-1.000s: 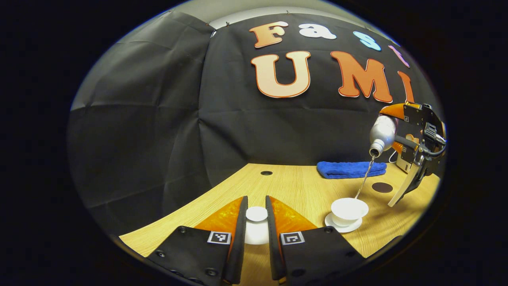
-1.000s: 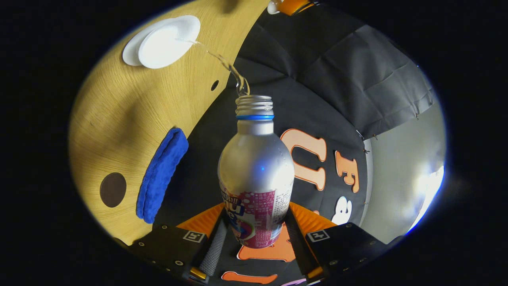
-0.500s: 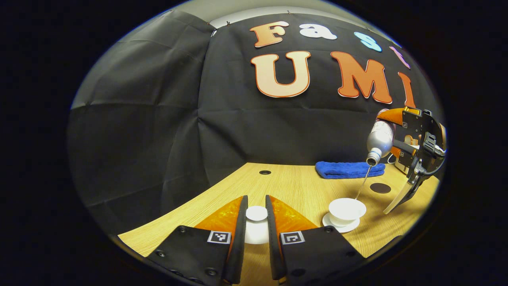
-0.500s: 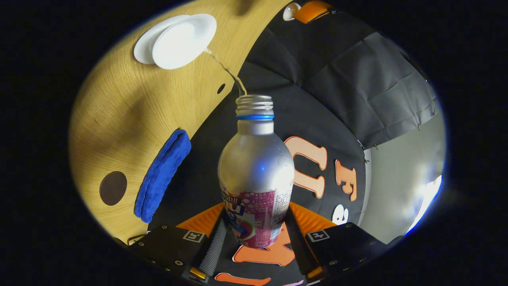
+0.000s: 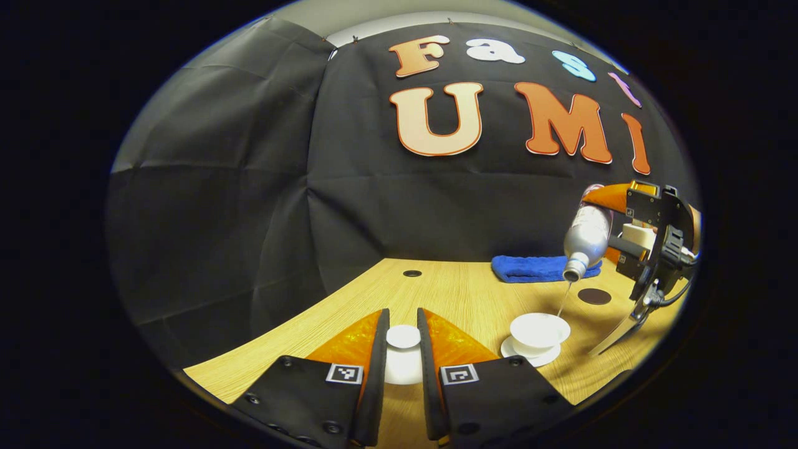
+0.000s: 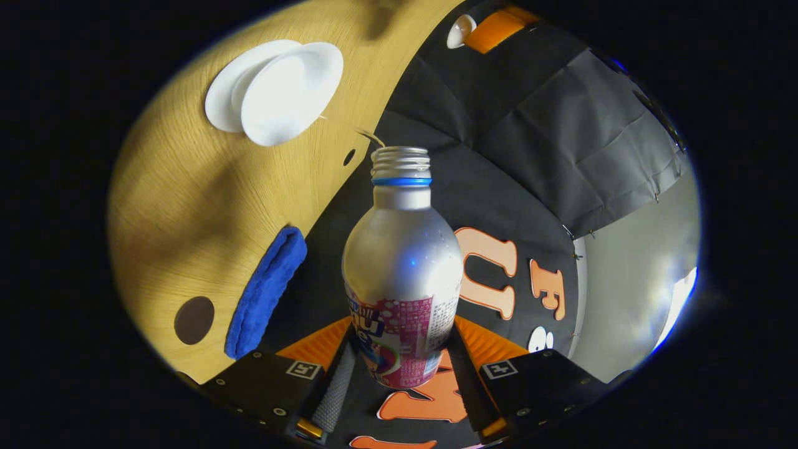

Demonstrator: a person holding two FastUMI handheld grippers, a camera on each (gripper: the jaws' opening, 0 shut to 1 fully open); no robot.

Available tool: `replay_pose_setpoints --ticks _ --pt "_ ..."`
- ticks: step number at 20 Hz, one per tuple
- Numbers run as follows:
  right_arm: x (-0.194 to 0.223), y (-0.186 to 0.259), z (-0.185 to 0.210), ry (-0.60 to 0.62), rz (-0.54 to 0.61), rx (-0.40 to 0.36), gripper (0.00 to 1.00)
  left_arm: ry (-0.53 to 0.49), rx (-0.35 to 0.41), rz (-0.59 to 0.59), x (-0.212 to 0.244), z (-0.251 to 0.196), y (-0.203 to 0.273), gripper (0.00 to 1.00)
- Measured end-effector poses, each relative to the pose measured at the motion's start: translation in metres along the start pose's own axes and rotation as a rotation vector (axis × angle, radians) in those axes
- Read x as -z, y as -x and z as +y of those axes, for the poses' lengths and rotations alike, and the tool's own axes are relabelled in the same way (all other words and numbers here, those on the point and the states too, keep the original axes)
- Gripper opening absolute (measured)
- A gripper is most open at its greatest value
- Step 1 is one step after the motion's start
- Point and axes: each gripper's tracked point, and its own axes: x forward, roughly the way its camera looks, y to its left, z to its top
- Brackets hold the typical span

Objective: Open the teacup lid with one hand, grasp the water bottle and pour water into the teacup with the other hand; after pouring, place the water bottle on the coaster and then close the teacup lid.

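Lid is off: the left gripper [image 5: 403,368] jaws clench the round white teacup lid [image 5: 403,337]. The right gripper [image 6: 399,380] grips the tilted silver metal water bottle [image 6: 402,268]; a thin trickle falls toward the white teacup [image 5: 539,329] at four o'clock. Left: bottle onto the dark round coaster [image 5: 593,296], then relidding.

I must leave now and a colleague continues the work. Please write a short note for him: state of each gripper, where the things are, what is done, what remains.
Left gripper: shut on the lid, held above the table.
Right gripper: shut on the bottle, tilted over the teacup, a thin stream running.
Teacup stands open on its saucer; the coaster is bare, beside the blue cloth.
Done: lid off, pouring nearly over.
Left: bottle upright onto the coaster, then lid back on the teacup.
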Motion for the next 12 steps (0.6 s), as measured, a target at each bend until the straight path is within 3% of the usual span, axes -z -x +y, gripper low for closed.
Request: replay_pose_setpoints --ticks 6,9,12 --pt "-0.020 0.011 0.034 -0.287 0.001 -0.133 0.77 -0.013 0.031 -0.020 -0.007 -0.011 0.002 0.31" --pt "-0.025 0.016 0.041 -0.383 0.019 -0.153 0.79 -0.018 0.051 -0.028 -0.014 -0.025 -0.004 0.28" --pt "-0.027 0.021 0.049 -0.503 0.045 -0.174 0.79 -0.010 0.066 -0.040 -0.017 -0.029 -0.001 0.31"
